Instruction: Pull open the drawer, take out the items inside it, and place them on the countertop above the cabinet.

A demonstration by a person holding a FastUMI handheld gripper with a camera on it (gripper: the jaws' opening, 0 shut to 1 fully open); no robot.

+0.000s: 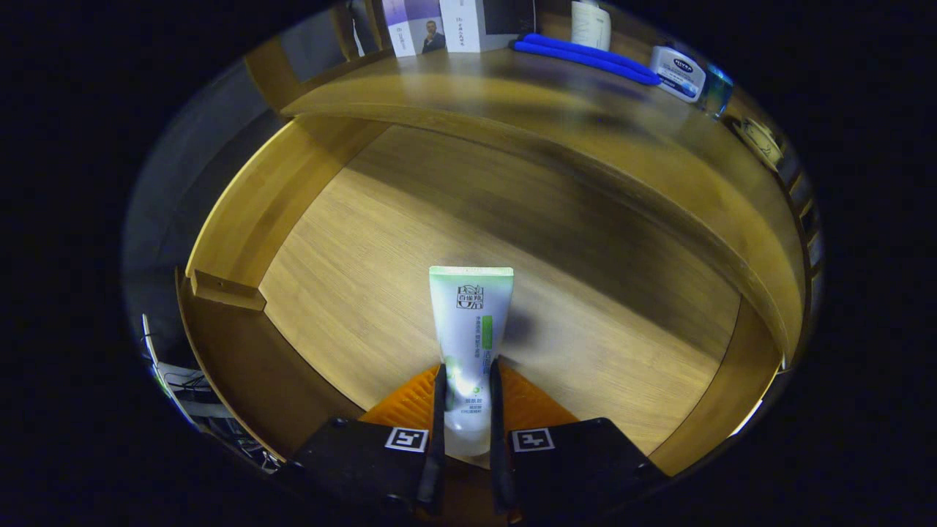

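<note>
Where the drawer [307, 293] stands pulled open beneath the surface [556, 124], we see its flat bottom of pale wood with a fine straight grain, walled by thicker, smooth golden boards along its sides. Our gripper [467, 399] holds a soft white tube [471, 322] with a flat crimped green end; the tube's lower part sits between the two fingers, both of which press against its sides, so the gripper is clamped narrowly on it. The crimped end points away from us, out over the drawer's bottom, and the tube casts a small dark shadow on the wood just beside it. Above the drawer, the surface is a smooth, glossy slab of the same warm wood with a rounded front edge. On it lie a long blue bar-shaped object [585, 55], a small white rounded container [679, 73], a white bottle [591, 23] and upright printed boxes [439, 25] near the back.
</note>
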